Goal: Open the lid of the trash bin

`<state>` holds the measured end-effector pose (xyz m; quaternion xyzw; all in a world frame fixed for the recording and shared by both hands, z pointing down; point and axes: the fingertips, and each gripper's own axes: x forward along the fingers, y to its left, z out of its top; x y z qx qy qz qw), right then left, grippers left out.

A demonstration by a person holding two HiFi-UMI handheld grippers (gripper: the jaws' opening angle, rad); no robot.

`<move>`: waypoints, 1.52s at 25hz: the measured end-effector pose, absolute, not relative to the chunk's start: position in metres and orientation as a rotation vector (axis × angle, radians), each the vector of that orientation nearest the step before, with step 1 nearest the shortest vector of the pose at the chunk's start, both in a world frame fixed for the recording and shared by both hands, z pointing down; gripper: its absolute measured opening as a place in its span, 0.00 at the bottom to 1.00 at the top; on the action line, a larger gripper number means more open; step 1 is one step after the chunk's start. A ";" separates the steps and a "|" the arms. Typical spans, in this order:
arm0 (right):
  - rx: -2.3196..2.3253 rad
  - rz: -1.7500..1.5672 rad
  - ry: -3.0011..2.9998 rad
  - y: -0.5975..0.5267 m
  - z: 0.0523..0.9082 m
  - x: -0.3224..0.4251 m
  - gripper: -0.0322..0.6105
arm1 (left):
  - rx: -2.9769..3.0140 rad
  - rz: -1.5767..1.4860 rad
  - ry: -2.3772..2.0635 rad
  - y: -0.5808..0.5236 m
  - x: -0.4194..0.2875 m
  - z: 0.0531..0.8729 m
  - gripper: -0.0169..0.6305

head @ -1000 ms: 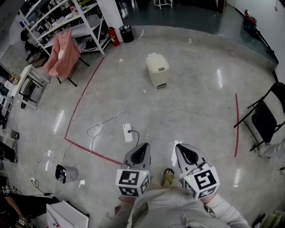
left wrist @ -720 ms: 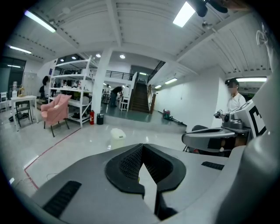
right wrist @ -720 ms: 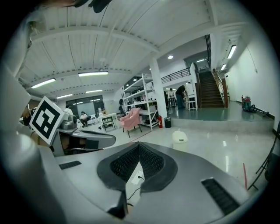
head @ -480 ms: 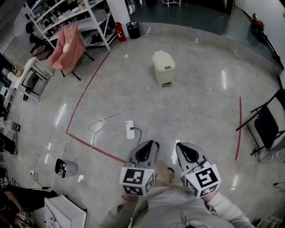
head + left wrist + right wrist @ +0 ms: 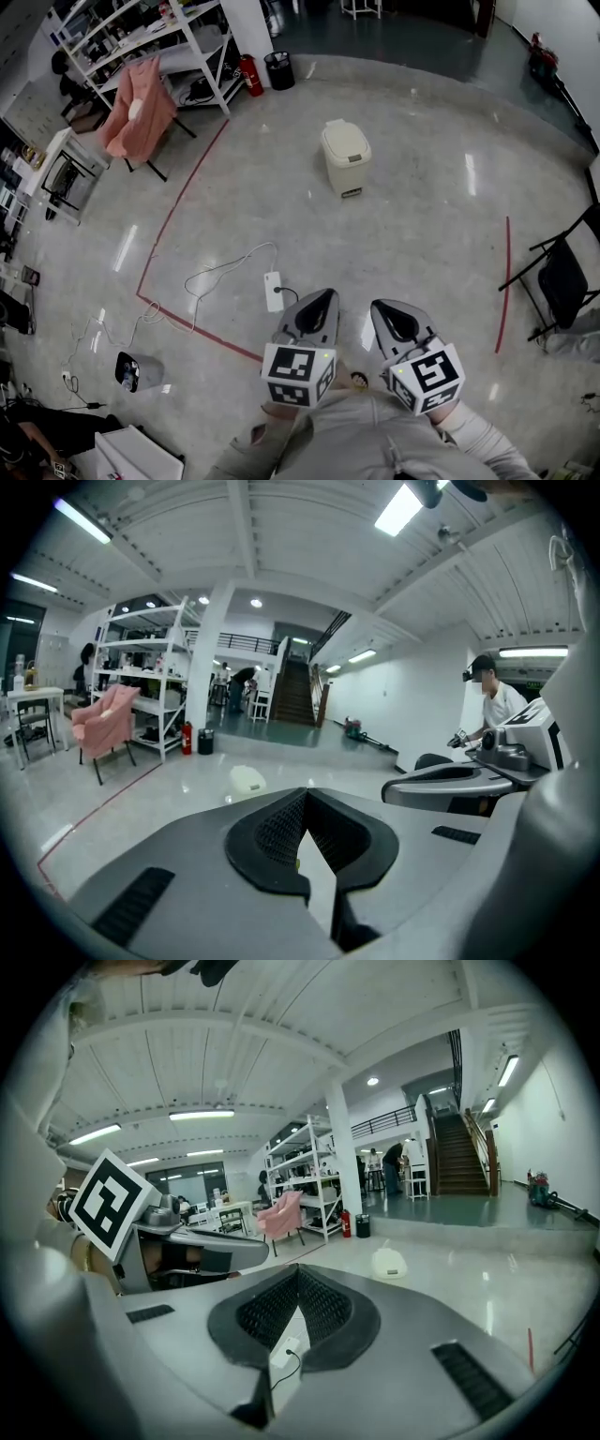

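The trash bin [image 5: 346, 157] is a small cream pedal bin standing on the polished grey floor, well ahead of me, with its lid down. It shows small and far off as the bin [image 5: 247, 778] in the left gripper view and the bin [image 5: 389, 1262] in the right gripper view. My left gripper [image 5: 322, 298] and right gripper [image 5: 382, 309] are held side by side close to my body, both pointing toward the bin. Each has its jaws closed together with nothing between them, as the left gripper [image 5: 305, 794] and right gripper [image 5: 298, 1269] views show.
A white power strip [image 5: 273, 284] with trailing cables lies on the floor just ahead. Red tape lines [image 5: 178, 211] mark the floor. A pink-draped chair [image 5: 136, 108], shelving [image 5: 178, 37], a fire extinguisher [image 5: 248, 75] and a black bin [image 5: 279, 70] stand at the back left. A folding chair [image 5: 562, 272] is at the right.
The bin has slid lower in the head view, so it sits a little nearer. The left gripper has drifted slightly right. Both grippers stay shut.
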<state>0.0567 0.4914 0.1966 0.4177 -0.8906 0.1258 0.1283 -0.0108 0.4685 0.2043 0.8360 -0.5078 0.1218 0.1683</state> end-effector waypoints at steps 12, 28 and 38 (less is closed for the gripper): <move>1.314 0.380 -2.545 0.376 0.186 0.032 0.05 | 2.423 0.340 -1.357 0.351 -0.028 0.190 0.03; 1.387 0.336 -2.508 0.249 0.183 -0.012 0.05 | 2.436 0.391 -1.232 0.236 -0.060 0.206 0.03; 1.386 0.377 -2.482 0.204 0.196 -0.030 0.05 | 2.434 0.424 -1.170 0.190 -0.074 0.222 0.03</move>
